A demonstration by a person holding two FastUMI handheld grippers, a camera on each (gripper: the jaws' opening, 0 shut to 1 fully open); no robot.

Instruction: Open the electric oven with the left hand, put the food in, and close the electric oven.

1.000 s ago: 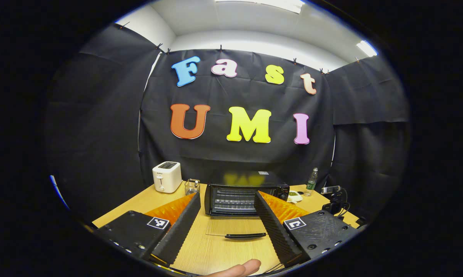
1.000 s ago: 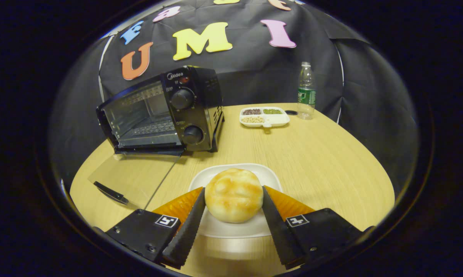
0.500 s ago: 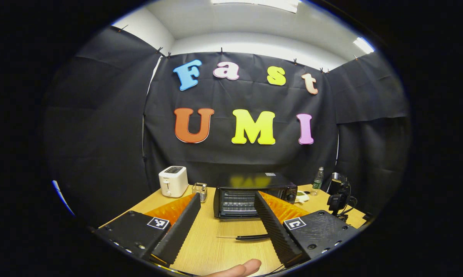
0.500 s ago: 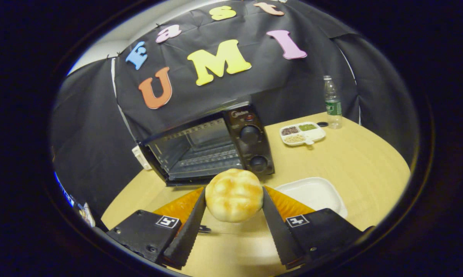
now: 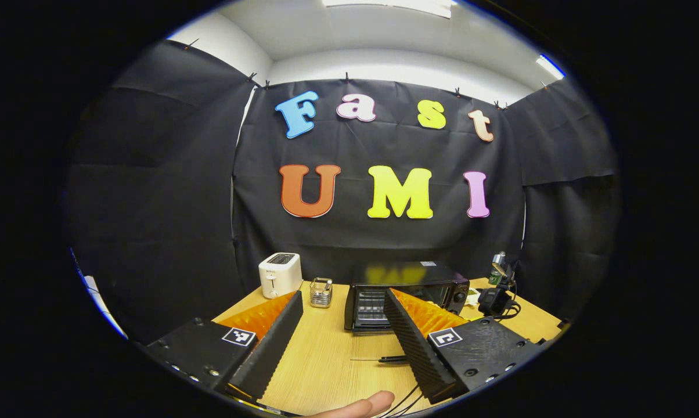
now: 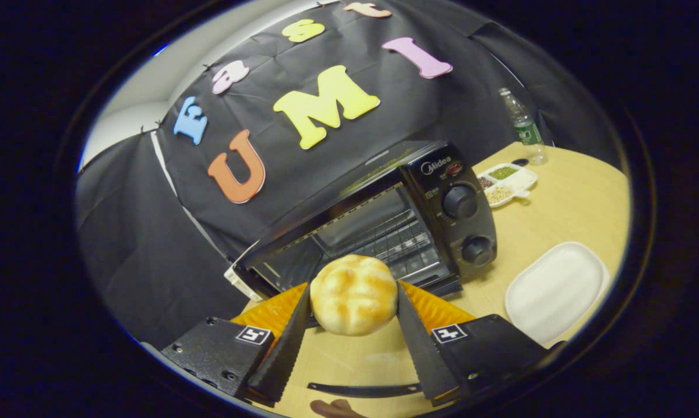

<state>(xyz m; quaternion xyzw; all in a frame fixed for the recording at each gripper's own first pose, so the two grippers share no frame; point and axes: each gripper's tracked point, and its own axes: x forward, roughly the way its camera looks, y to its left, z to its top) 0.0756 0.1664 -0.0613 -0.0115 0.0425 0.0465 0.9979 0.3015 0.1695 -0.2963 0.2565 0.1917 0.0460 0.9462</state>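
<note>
Here, right fingers clamp bun, hiding oven mouth, left fingers wide.

Toaster left of oven

— What sort of place is seen here?

— A staged recording booth, not a home kitchen: black cloth is clipped up as walls, under a white ceiling with strip lights.

— And the kitchen look?

— It is supplied by props on one wooden table: oven, toaster, bottle.
</note>
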